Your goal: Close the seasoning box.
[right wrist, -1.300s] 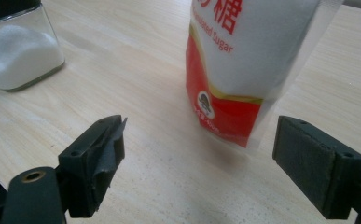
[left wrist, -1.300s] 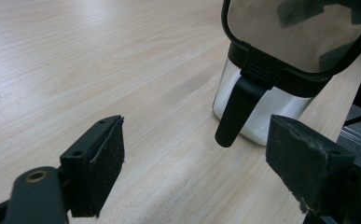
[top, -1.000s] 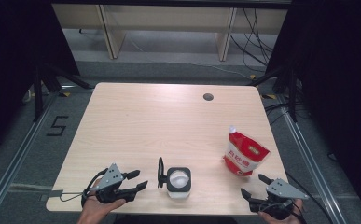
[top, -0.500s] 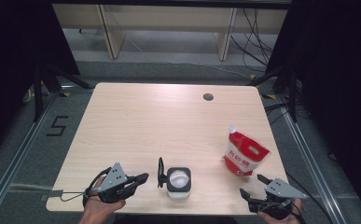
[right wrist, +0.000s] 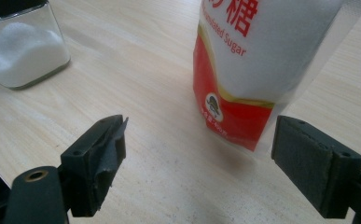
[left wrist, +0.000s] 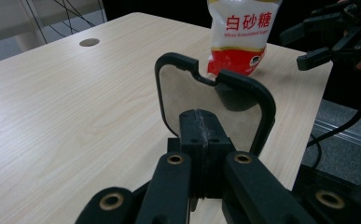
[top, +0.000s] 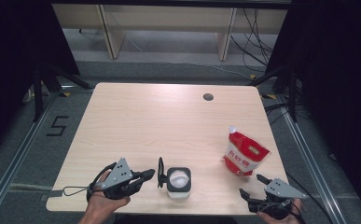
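Observation:
A square glass jar (top: 179, 183) of white sugar stands near the table's front edge, its black-rimmed clear lid (top: 160, 171) flipped upright on its left side. My left gripper (top: 149, 175) is shut, its tips close against the lid's face (left wrist: 176, 58); nothing shows between the pads (left wrist: 201, 135). A red and white sugar bag (top: 245, 154) stands to the right. My right gripper (top: 253, 185) rests open just in front of the bag (right wrist: 257, 60), nothing between its jaws (right wrist: 201, 154). The jar (right wrist: 22, 51) sits off to its left.
The wooden table (top: 159, 121) has a round cable hole (top: 208, 97) at the far right. Its front edge runs just under both hands. Dark floor, rails and shelf legs surround it.
My left gripper's jaws went from spread to shut, and the hand lifted a little toward the upright lid. The right gripper, the jar and the bag kept still.

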The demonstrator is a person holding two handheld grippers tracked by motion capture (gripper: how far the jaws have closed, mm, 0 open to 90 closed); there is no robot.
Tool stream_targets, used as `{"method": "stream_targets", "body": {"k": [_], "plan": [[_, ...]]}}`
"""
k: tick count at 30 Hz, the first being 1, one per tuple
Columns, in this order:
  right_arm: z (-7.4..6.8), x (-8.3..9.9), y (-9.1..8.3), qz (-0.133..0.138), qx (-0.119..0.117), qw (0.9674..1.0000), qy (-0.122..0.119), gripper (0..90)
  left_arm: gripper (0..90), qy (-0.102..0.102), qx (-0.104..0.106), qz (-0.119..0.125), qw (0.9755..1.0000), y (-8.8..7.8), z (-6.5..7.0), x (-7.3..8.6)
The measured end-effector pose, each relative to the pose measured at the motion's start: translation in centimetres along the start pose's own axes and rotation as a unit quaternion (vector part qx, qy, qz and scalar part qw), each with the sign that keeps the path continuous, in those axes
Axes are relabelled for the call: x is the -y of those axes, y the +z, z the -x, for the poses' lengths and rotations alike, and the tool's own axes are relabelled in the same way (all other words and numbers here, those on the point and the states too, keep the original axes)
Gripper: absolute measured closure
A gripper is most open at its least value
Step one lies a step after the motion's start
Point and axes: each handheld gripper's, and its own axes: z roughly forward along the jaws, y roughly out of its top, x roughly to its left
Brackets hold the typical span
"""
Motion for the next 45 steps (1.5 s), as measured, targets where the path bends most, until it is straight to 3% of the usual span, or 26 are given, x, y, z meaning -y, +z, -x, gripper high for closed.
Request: {"method": "stream_targets", "body": {"k": [5, 7, 9, 12, 14, 15, 16, 19, 22, 27, 33, 35, 39, 44, 45], "plan": [[0.2, 0.0, 0.1, 0.013, 0.003, 0.9998, -0.013, 18.7, 89.2, 0.006, 0.002, -0.001, 1.0, 0.2, 0.2, -0.6], [0.0, 0.0, 0.0, 0.003, -0.002, 1.0, -0.002, 18.7, 89.2, 0.007, 0.003, -0.002, 1.0, 0.2, 0.3, -0.6], [0.2, 0.0, 0.1, 0.012, 0.003, 0.9998, -0.017, 18.7, 89.2, 0.012, 0.001, -0.003, 0.9999, 0.3, 0.3, -0.8], [0.2, 0.0, 0.1, 0.012, 0.003, 0.9997, -0.018, 18.7, 89.2, 0.015, 0.0, -0.005, 0.9999, 0.3, 0.3, -0.9], [0.2, 0.0, 0.1, 0.012, 0.003, 0.9998, -0.018, 18.7, 89.1, 0.02, -0.003, -0.004, 0.9998, 0.3, 0.4, -1.0], [-0.1, 0.0, 0.0, 0.0, -0.004, 1.0, 0.002, 18.9, 89.1, 0.022, -0.003, -0.006, 0.9997, 0.3, 0.4, -1.0], [-0.1, 0.0, 0.0, 0.0, -0.004, 1.0, 0.002, 18.9, 89.1, 0.021, -0.003, -0.005, 0.9998, 0.4, 0.4, -1.0], [0.1, 0.0, 0.1, 0.012, 0.002, 0.9998, -0.017, 18.9, 89.1, 0.026, -0.007, -0.008, 0.9996, 0.5, 0.5, -1.2], [0.0, 0.0, 0.1, 0.007, 0.001, 1.0, -0.004, 18.9, 89.1, 0.028, -0.007, -0.01, 0.9995, 0.7, 0.6, -1.3], [0.1, -0.1, 0.1, 0.011, 0.005, 0.9997, -0.021, 19.1, 89.1, 0.03, -0.002, -0.012, 0.9995, 1.2, 0.8, -1.5], [0.0, -0.1, 0.1, 0.01, 0.0, 0.9998, -0.015, 19.0, 89.1, 0.041, 0.011, -0.027, 0.9987, 2.7, 1.3, -1.5], [-0.2, -0.1, 0.0, 0.001, -0.006, 1.0, 0.002, 19.0, 89.1, 0.043, 0.016, -0.029, 0.9985, 3.1, 1.4, -1.5], [-0.4, -0.1, -0.1, -0.002, -0.003, 0.9999, 0.012, 19.0, 89.1, 0.042, 0.017, -0.037, 0.9983, 3.7, 1.5, -1.4], [-0.5, -0.1, -0.1, -0.003, -0.005, 0.9998, 0.017, 18.9, 89.1, 0.044, 0.019, -0.043, 0.9979, 4.3, 1.6, -1.2], [-0.4, -0.1, 0.0, 0.0, -0.006, 0.9999, 0.008, 18.8, 89.1, 0.04, 0.022, -0.044, 0.998, 4.4, 1.6, -1.2]]}}
